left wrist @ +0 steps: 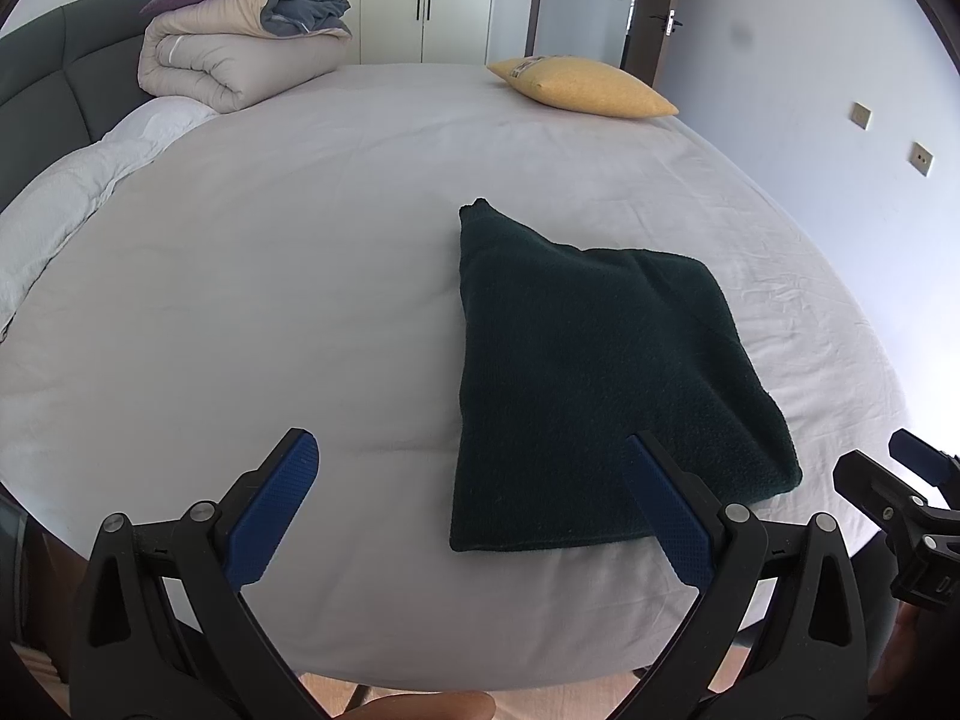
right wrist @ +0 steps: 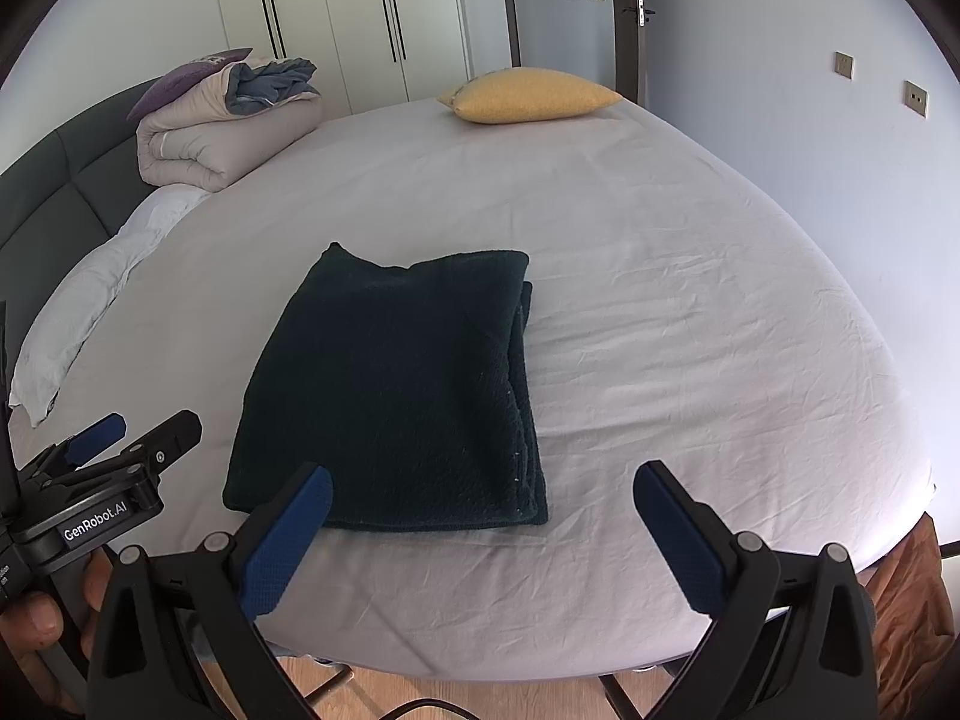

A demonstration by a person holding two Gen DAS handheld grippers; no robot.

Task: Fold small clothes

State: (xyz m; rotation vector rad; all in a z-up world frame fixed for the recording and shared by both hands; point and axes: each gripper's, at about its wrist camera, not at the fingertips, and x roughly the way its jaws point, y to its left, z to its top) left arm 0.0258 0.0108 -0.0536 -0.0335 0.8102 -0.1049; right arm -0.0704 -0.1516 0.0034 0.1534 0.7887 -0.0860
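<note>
Both grippers are spread wide with nothing in them: left gripper (left wrist: 474,507) and right gripper (right wrist: 483,531) hover at 6 o'clock over the bed's (right wrist: 690,330) near edge. Just past them the dark green folded cloth (right wrist: 396,396) lies flat on the sheet. Way back, folded duvet (right wrist: 210,132) at 11, yellow pillow (right wrist: 528,96) at 12.

Dark green towel (right wrist: 390,384) on white sheet (right wrist: 690,330), yellow pillow (right wrist: 528,97), blue-padded black tongs (right wrist: 480,531)
</note>
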